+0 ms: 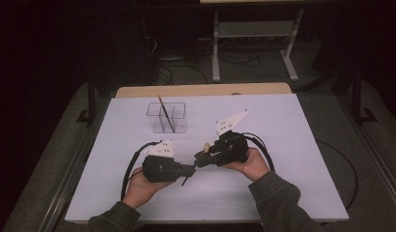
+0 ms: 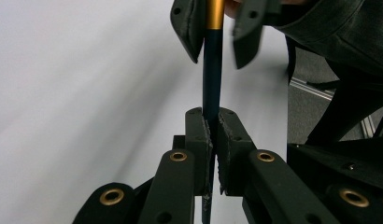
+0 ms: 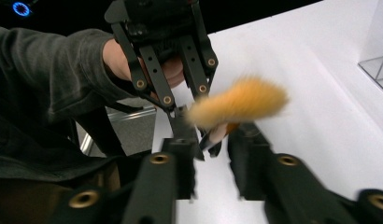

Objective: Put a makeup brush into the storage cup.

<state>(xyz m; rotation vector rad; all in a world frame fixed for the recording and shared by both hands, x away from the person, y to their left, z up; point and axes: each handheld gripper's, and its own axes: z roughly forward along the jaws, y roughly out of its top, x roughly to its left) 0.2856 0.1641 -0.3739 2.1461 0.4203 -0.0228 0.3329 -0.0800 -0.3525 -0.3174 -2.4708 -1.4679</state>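
A brush with a dark blue handle [image 2: 211, 70], a gold ferrule and an orange bristle tuft [image 3: 238, 105] is held between both grippers over the middle of the white table [image 1: 292, 145]. My left gripper [image 2: 211, 122] is shut on the lower handle; in the high view it [image 1: 190, 170] points right. My right gripper [image 3: 213, 144] stands open around the ferrule end, with a gap beside the brush on one side. In the high view it [image 1: 200, 157] points left, with the tuft [image 1: 205, 146] sticking up beside it. Each gripper rests in a hand.
A clear plastic divided holder [image 1: 167, 117] stands at the back of the table with a thin dark stick [image 1: 164, 113] leaning in it; its corner [image 3: 379, 65] shows in the right gripper view. Black cables loop from both grippers. A grey stand sits on the floor beyond.
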